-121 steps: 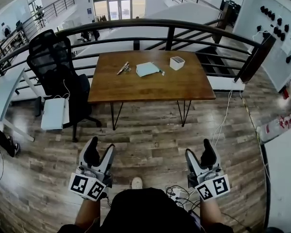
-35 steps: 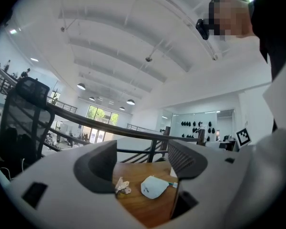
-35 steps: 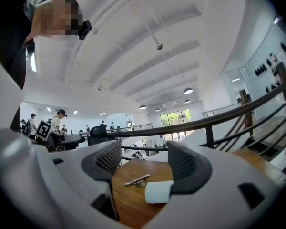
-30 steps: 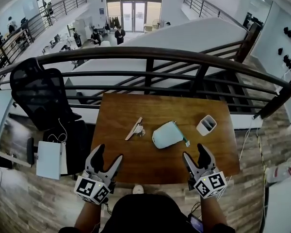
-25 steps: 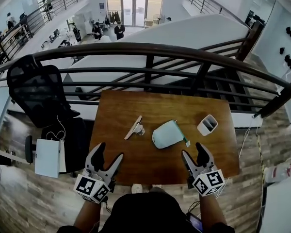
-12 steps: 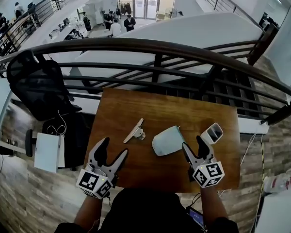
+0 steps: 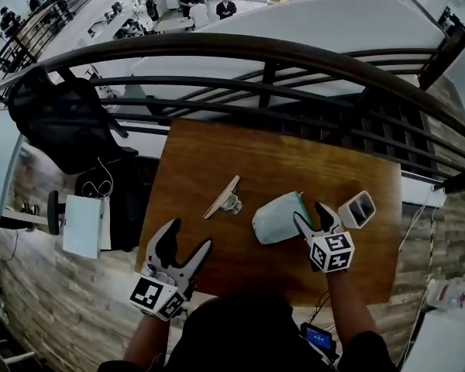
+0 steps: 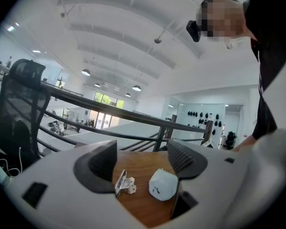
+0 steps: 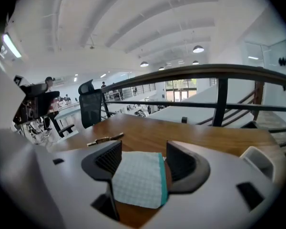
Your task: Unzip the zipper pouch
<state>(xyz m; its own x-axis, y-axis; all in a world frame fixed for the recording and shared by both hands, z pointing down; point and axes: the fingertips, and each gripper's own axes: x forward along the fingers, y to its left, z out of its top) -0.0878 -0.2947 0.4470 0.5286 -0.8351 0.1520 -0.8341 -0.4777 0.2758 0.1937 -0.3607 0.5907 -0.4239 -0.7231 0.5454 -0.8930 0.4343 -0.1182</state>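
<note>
A pale mint zipper pouch [image 7: 277, 220] with a teal zipper edge lies on the wooden table [image 7: 240, 153], right of centre. My right gripper [image 7: 310, 212] hovers open at the pouch's right end. In the right gripper view the pouch [image 9: 137, 178] shows between and below the wide-apart jaws, and the pads do not press on it. My left gripper [image 7: 188, 236] is open and holds nothing above the table's near left edge. In the left gripper view the pouch [image 8: 163, 186] lies well ahead of the open left gripper [image 8: 142, 163].
A metal binder clip [image 7: 223, 200] lies left of the pouch. A small white open box [image 7: 358, 208] stands just right of my right gripper. A dark railing [image 7: 294, 53] runs behind the table, with a black chair [image 7: 58, 118] to its left.
Both grippers moved forward over the table. The right one sank to the pouch's right end; the left one advanced a little. The jaws kept their width.
</note>
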